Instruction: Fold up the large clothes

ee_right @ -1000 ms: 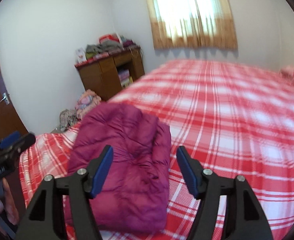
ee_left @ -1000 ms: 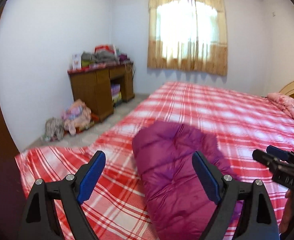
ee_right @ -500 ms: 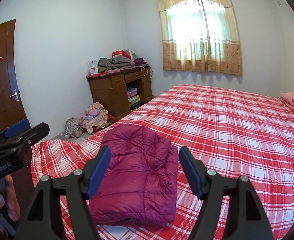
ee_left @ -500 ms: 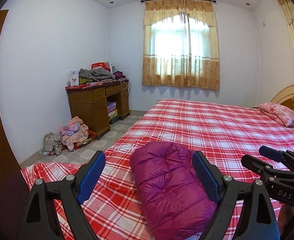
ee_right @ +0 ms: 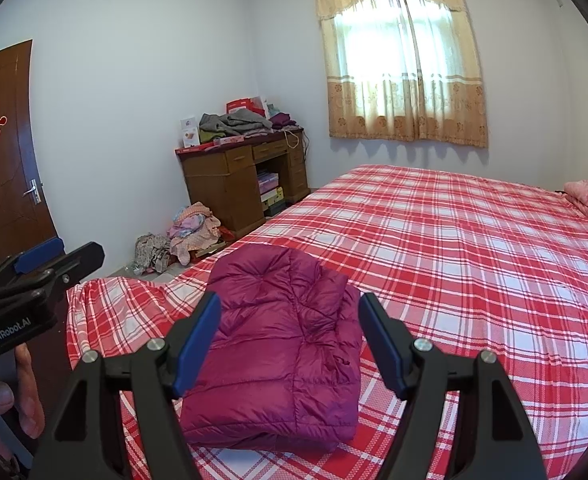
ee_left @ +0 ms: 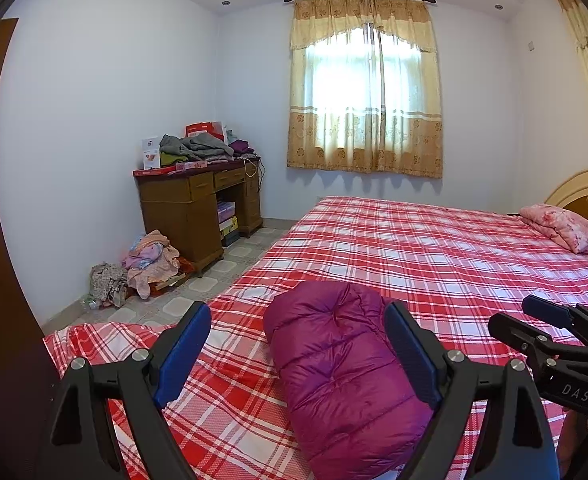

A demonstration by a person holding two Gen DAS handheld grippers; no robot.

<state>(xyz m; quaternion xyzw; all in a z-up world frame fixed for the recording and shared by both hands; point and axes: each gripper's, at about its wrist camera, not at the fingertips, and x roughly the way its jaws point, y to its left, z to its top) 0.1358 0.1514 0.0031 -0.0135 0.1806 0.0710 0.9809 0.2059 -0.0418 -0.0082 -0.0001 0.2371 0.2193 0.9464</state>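
Jacket [ee_right: 282,344], quilted magenta, folded puffy on plaid bedsheet [ee_right: 474,264]; left gripper [ee_left: 298,352], right gripper [ee_right: 290,340] both wide, empty.

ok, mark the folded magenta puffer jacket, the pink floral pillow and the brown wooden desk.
folded magenta puffer jacket [ee_right: 282,344], right wrist view, middle of the quilted top.
pink floral pillow [ee_left: 562,226], left wrist view, its top face.
brown wooden desk [ee_right: 214,188], right wrist view, left cabinet front.

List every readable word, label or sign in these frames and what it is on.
"DAS": on the right gripper body, left wrist view.
"GenRobot.AI": on the left gripper body, right wrist view.
Red double-happiness sign: on the door.
Boxes on the desk: print too small to read.
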